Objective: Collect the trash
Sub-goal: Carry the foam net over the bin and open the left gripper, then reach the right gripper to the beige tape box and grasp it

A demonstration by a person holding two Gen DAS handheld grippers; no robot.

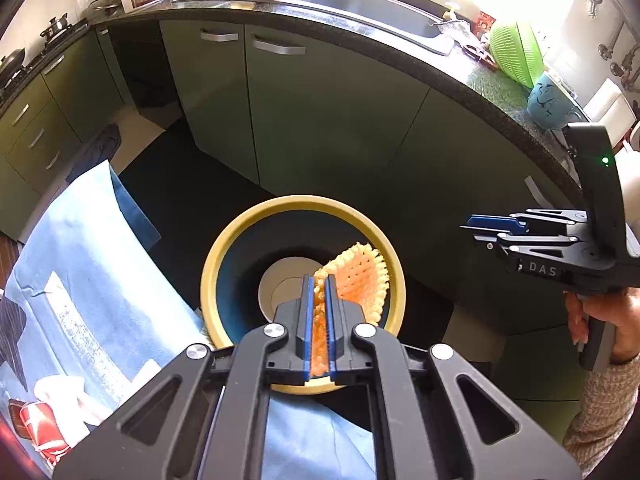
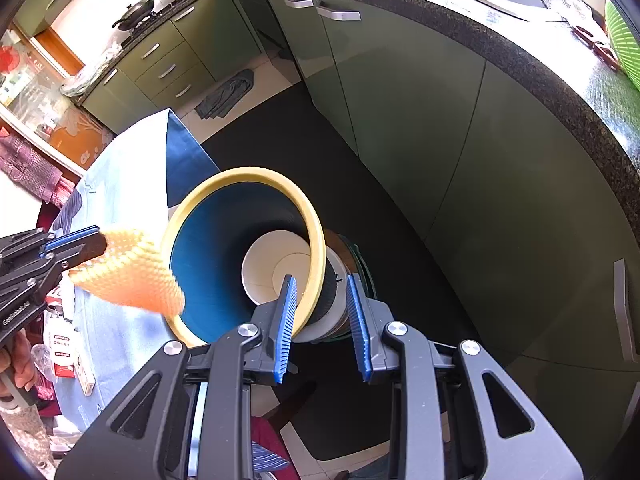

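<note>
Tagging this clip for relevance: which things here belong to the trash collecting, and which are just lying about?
Job:
left claw, shut on the orange foam net
trash bin with a paper cup inside
right claw, open

Lying about:
green colander
sink
floor rag
wok

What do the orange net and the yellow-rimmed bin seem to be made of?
Orange net: looks like soft foam mesh, matte, judging by its open lattice and frayed edge in the left gripper.
Bin: probably plastic, with a smooth moulded yellow rim and a slightly glossy blue inside.
</note>
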